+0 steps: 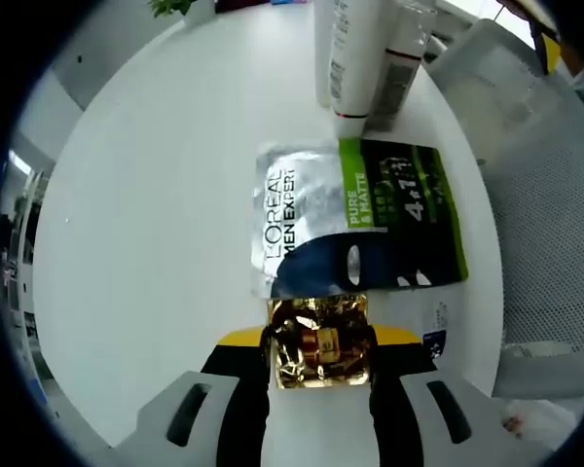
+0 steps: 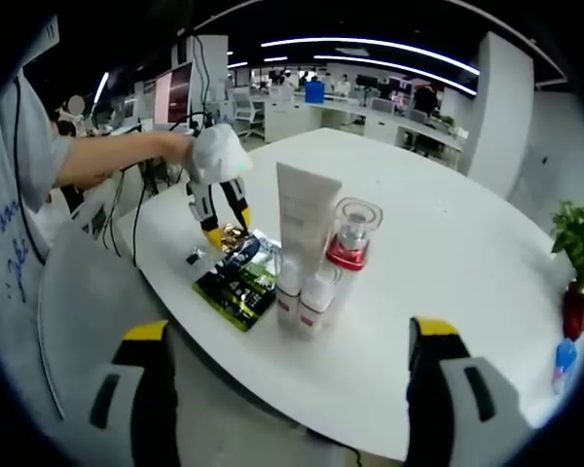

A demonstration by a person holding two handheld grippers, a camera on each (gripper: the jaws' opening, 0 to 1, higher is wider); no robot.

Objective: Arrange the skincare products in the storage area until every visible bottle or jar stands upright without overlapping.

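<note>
Left gripper view, nearest first: left gripper [image 1: 321, 355] jaws pinched onto a small gold foil item [image 1: 320, 342], crinkly and reflective, squarish; can't tell if it's a jar, box or sachet. It sits at the near edge of the white table [image 1: 156, 214], smooth, glossy, rounded outline. Just beyond, touching or nearly touching the gold item, a flat mask sachet [image 1: 360, 216] lies on the table: silver, green and dark panels, printed lettering, thin foil-like pouch. Further on, a white tube [image 1: 355, 53] stands upright, cylindrical, red band at base, with a clear bottle [image 1: 401, 68] right beside it.

Right gripper view: right gripper [image 2: 292, 389] jaws spread wide with nothing between them, held off the table edge, well apart from the products. On the table [image 2: 438, 263], the white tube [image 2: 305, 238] is upright, tapered flat top, standing on its cap. Touching it, the clear bottle [image 2: 350, 233] with a red collar and transparent cap, upright. Sachet [image 2: 237, 282] flat beside them. Behind it, the left gripper [image 2: 226, 233] held by a person's hand [image 2: 214, 151], at the gold item [image 2: 232, 233].
</note>
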